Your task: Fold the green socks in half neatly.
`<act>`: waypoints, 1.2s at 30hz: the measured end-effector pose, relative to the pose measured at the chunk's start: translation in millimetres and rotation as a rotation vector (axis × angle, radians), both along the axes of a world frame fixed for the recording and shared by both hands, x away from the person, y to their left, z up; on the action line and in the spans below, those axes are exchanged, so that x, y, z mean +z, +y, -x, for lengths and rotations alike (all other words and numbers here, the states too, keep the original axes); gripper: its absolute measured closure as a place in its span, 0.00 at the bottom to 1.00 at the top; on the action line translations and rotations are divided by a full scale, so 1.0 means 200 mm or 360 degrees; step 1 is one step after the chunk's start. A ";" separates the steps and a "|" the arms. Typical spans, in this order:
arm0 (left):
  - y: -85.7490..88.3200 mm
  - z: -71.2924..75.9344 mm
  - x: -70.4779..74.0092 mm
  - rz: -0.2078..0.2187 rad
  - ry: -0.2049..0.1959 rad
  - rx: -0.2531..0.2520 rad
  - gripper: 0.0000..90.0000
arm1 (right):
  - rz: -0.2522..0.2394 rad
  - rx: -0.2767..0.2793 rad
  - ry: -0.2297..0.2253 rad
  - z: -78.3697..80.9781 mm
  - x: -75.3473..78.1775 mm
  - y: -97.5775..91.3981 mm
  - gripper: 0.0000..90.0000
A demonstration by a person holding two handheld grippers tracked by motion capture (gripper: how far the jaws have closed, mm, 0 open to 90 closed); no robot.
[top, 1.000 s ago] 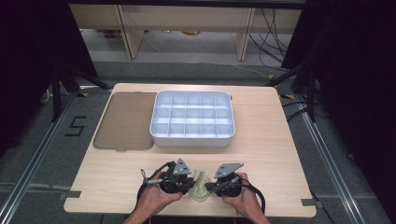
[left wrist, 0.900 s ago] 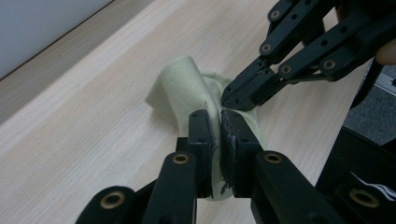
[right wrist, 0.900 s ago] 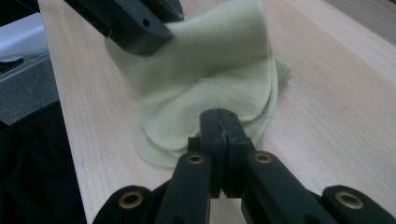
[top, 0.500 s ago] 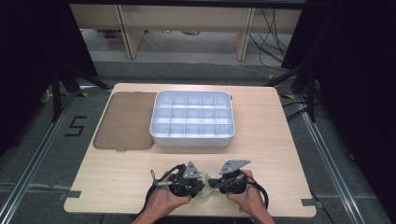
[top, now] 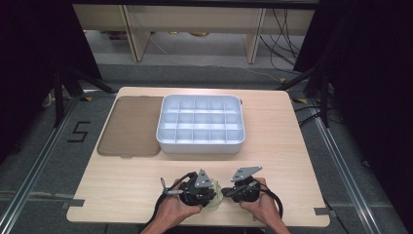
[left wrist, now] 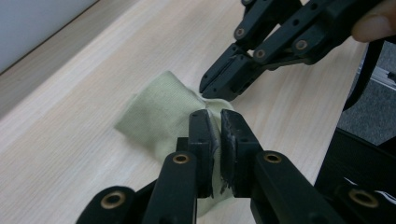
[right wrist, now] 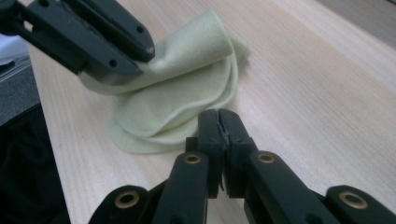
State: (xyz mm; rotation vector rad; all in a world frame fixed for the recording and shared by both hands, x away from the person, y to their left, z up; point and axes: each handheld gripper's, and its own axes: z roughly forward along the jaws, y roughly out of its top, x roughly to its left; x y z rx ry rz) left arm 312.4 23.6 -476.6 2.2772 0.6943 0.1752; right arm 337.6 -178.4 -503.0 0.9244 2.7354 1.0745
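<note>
On the tabletop [top: 122,195], left tongs [left wrist: 214,122] are clamping the pale sock [left wrist: 161,109] while right tongs [right wrist: 218,122], pressed together, are risking dragging it loose.

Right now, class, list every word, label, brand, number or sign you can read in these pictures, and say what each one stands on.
"5": a single dark numeral marked on the grey floor left of the table, seen in the high view.
No other text can be read: the compartment tray, the brown lid, the pale green cloth and both grippers carry no legible lettering.
</note>
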 end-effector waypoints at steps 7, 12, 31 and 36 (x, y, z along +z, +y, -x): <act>-0.06 0.03 -0.05 -0.0094 -0.0044 -0.0053 0.91 | -0.0008 -0.0039 -0.0003 -0.01 0.01 -0.03 0.99; -0.06 0.02 -0.07 -0.0102 -0.0035 -0.0063 0.92 | -0.0150 -0.0085 -0.0078 -0.04 0.10 -0.10 0.99; -0.06 0.03 -0.08 -0.0052 -0.0012 -0.0033 0.88 | -0.0150 0.0069 -0.0017 -0.09 0.04 0.10 1.00; -0.02 0.04 -0.04 0.0062 0.0046 -0.0047 0.80 | -0.0152 0.0063 -0.0007 -0.10 0.03 0.10 1.00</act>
